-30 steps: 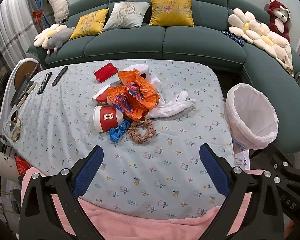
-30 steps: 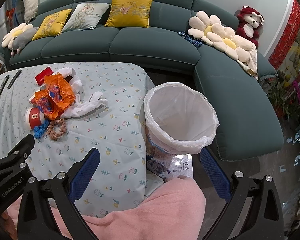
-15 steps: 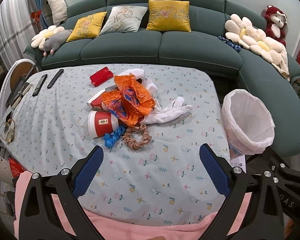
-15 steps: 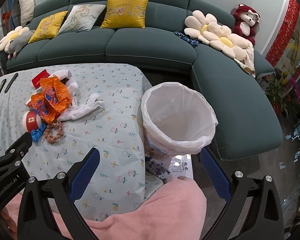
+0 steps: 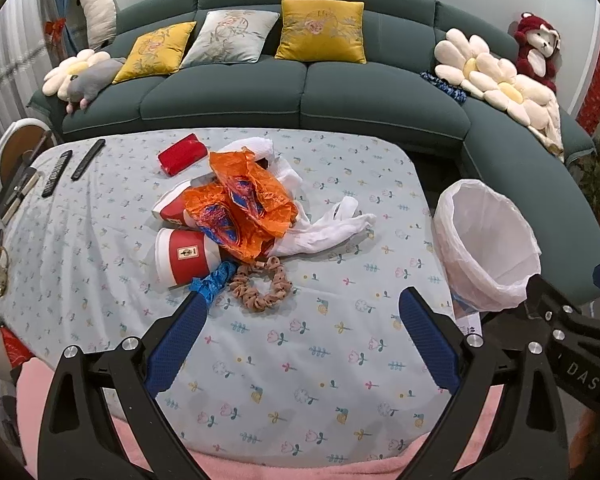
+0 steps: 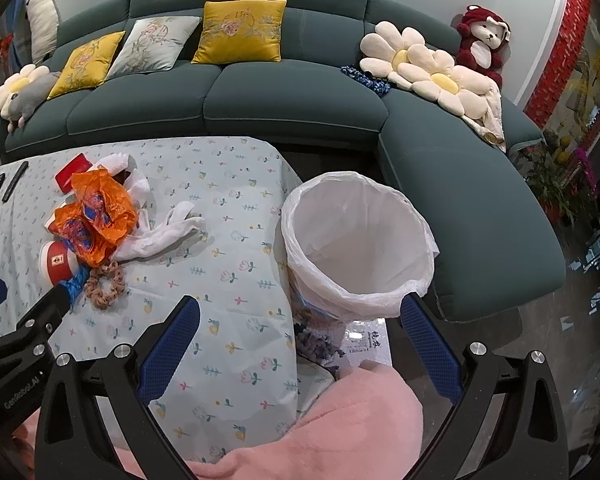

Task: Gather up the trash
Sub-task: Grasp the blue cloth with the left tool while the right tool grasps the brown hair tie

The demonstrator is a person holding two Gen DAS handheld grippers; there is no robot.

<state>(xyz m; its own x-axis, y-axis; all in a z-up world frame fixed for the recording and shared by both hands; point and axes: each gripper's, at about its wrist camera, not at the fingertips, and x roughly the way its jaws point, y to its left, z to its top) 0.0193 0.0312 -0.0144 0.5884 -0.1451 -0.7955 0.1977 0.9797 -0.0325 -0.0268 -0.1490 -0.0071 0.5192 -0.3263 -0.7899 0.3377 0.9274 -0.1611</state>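
Two grippers in play, both spread wide and holding nothing. Left gripper (image 5: 300,316) hangs over the table (image 5: 340,360) with its flowery cloth, and its left fingertip (image 5: 192,308) sits right at the blue wrapper (image 5: 216,280), touching or almost, can't tell. Trash pile is mid-table: orange plastic bag (image 5: 244,208) on top, red and white paper cup (image 5: 184,256) on its side just left of it, white plastic bag (image 5: 324,228) trailing right, and a tan scrunchie (image 5: 262,286) beside the blue scrap. Right gripper (image 6: 300,320) is off the table's right edge, pointed at the white-lined trash bin (image 6: 356,240) standing on the floor by the green sofa (image 6: 292,100)
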